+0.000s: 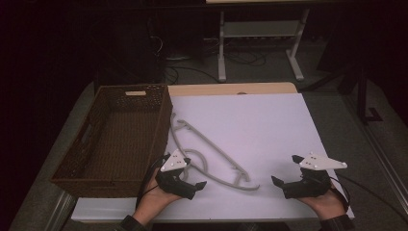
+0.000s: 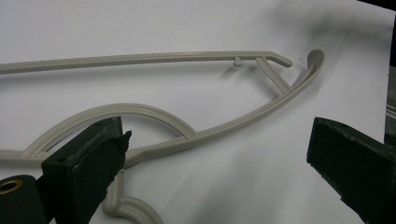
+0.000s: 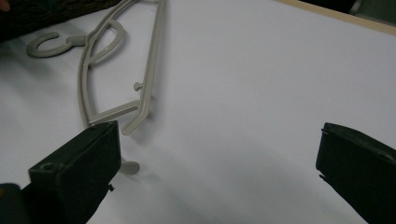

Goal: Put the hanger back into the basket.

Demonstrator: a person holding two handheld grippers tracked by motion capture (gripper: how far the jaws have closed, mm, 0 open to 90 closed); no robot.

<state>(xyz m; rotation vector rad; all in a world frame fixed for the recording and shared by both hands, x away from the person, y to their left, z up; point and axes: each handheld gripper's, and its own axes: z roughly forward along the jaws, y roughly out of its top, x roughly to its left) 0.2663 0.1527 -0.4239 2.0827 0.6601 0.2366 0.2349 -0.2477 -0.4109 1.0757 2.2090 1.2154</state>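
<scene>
A grey plastic hanger (image 1: pixel 210 144) lies flat on the white table top (image 1: pixel 260 125), its hook toward the near side. My left gripper (image 1: pixel 195 175) is beside the hook end with its jaws wide open and nothing between the pads. In the left gripper view the hanger (image 2: pixel 140 58) stretches across just beyond the left gripper (image 2: pixel 217 140), and its curved arm passes behind the left jaw. My right gripper (image 1: pixel 285 168) rests at the near right, open and empty, pointing left. In the right gripper view the hanger (image 3: pixel 150 70) lies beyond the right gripper (image 3: pixel 217 140).
A brown wicker basket (image 1: pixel 91 187) stands empty at the table's left, close to the hanger's far end; its dark edge (image 3: pixel 46 11) shows at top left. Bare white surface extends right of the hanger. A white desk frame (image 1: pixel 221 48) stands on the floor behind.
</scene>
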